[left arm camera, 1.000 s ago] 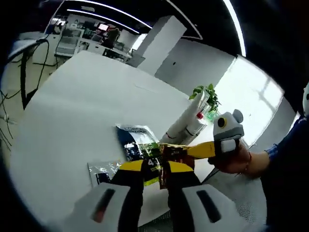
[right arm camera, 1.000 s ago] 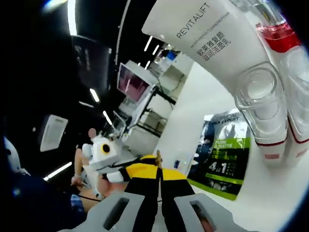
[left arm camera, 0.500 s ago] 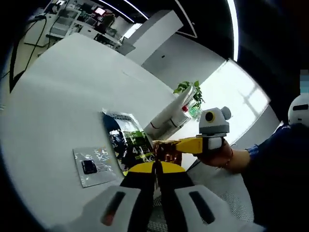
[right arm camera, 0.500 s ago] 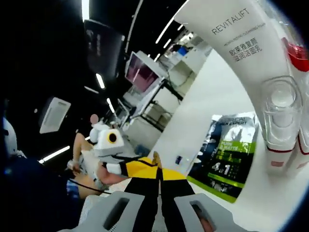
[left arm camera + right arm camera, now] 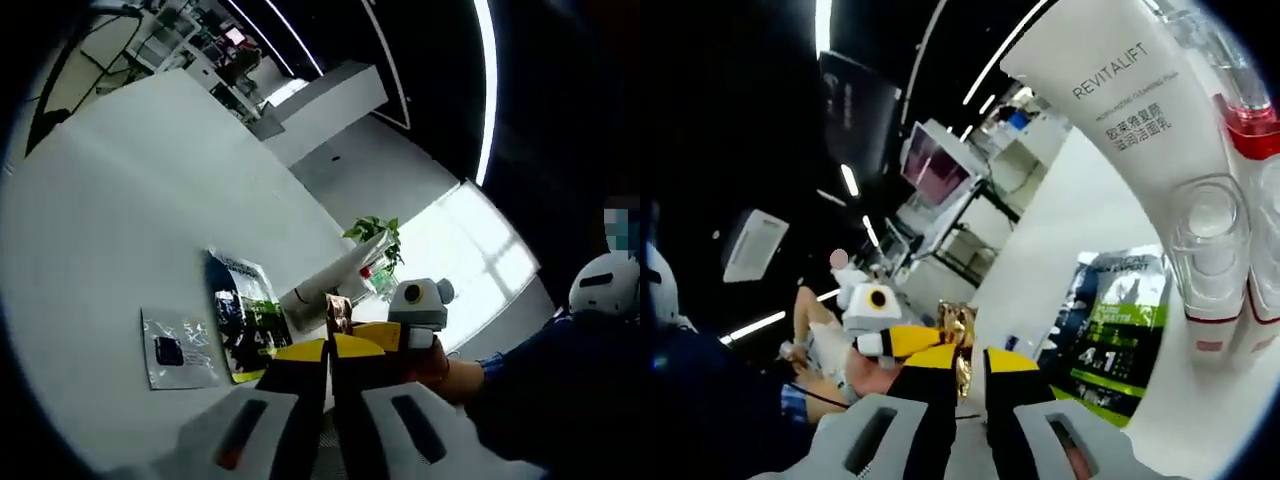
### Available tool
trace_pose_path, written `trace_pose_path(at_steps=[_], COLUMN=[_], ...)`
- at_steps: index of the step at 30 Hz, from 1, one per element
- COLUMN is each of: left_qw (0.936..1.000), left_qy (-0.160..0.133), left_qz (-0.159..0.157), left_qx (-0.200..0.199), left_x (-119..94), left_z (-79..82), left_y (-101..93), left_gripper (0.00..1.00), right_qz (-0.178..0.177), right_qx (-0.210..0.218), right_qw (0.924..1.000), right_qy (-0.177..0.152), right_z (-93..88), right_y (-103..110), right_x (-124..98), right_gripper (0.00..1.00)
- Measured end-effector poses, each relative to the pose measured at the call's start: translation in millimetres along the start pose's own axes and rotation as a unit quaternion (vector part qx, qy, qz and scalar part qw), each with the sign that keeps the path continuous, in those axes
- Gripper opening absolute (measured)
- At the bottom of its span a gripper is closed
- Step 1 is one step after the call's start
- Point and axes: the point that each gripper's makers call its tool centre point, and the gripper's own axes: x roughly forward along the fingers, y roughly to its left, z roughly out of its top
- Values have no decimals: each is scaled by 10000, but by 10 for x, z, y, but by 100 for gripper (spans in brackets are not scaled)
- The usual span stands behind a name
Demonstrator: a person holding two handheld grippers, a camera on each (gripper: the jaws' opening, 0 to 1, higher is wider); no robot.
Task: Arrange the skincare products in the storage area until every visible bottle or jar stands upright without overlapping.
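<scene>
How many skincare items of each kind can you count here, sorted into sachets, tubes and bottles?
Sachets: 3 (silver sachet, dark green sachet, gold sachet)
Tubes: 1 (white tube)
Bottles: 1 (red-collared bottle)
Total: 5
</scene>
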Motion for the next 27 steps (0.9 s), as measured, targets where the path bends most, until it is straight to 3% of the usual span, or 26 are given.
trace_pose_path(at_steps=[6, 12, 14, 17, 22, 27], left_qw=[9995, 9972, 9969, 9972, 9992, 9986], left_qy=[83, 702, 732, 638, 226, 261], left_qz=[-205, -60, -9, 80, 215, 263], left_qx=[-242, 250, 285, 377, 268, 369], left_x=[-20, 5, 26, 23, -2, 18], left_z=[-32, -242, -253, -218, -39, -36], left_y=[-38, -27, -11, 28, 83, 92], left_gripper=[0, 0, 0, 0, 0, 0], right_qz=[72, 26, 22, 3, -122, -200], right_qx=[34, -97, -67, -121, -118, -240], right_qw=[9998, 9999, 9999, 9998, 9997, 9993], right_qy=[206, 123, 136, 169, 162, 181], right_z=[-49, -1, 0, -18, -18, -26], right_y=[25, 27, 20, 15, -20, -48], right_x=[12, -11, -12, -8, 4, 0], right_gripper=[0, 0, 0, 0, 0, 0])
